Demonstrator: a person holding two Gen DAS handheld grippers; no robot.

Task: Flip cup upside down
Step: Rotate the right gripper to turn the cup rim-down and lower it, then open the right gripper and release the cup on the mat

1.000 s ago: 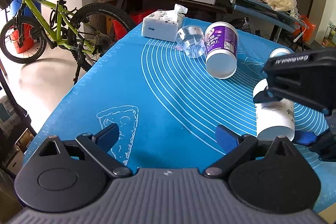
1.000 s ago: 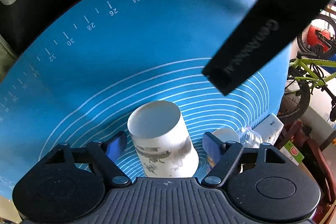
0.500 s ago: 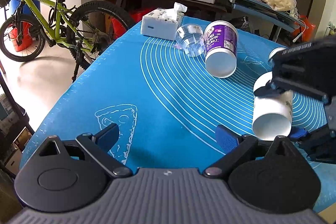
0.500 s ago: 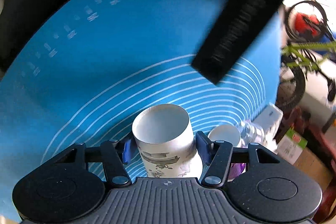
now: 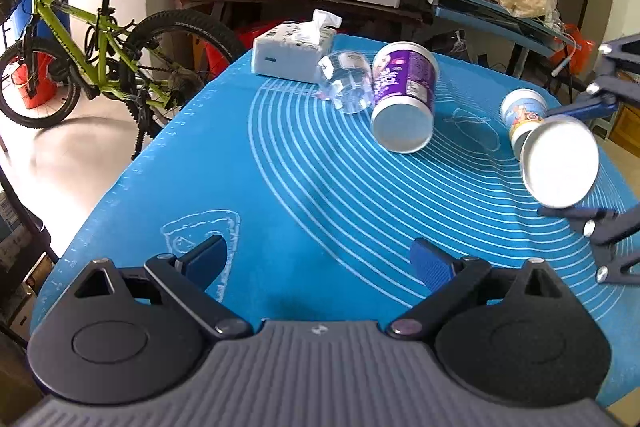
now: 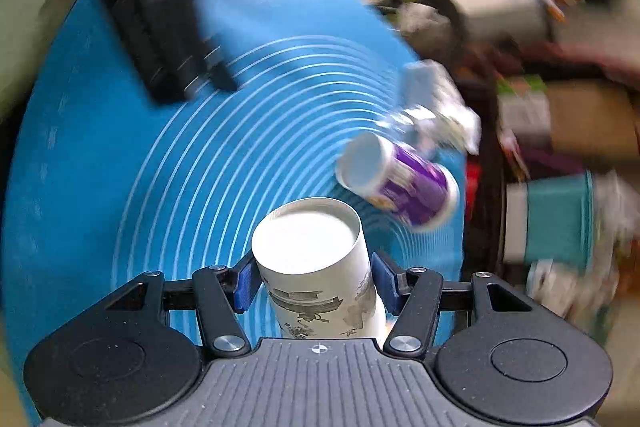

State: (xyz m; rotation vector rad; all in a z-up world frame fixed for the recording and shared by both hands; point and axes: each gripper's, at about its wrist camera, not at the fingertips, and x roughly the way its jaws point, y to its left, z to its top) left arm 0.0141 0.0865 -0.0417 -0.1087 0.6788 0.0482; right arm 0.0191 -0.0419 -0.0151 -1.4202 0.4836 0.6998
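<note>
My right gripper (image 6: 314, 283) is shut on a white paper cup with grey print (image 6: 320, 279). It holds the cup off the blue mat (image 6: 120, 187), tipped on its side. In the left wrist view the same cup (image 5: 560, 163) hangs at the right, its round base facing the camera, with the right gripper (image 5: 592, 163) around it. My left gripper (image 5: 320, 259) is open and empty, low over the near part of the mat (image 5: 280, 187).
A purple cup (image 5: 404, 95) lies on its side mid-mat, next to a clear plastic cup (image 5: 348, 83) and a tissue box (image 5: 294, 49). A small printed cup (image 5: 522, 111) stands behind the held cup. A green bicycle (image 5: 100, 43) and cluttered shelves stand beyond the table.
My right gripper closed on the white cup, lifted it off the mat and turned it from upright onto its side. The left gripper stayed in place.
</note>
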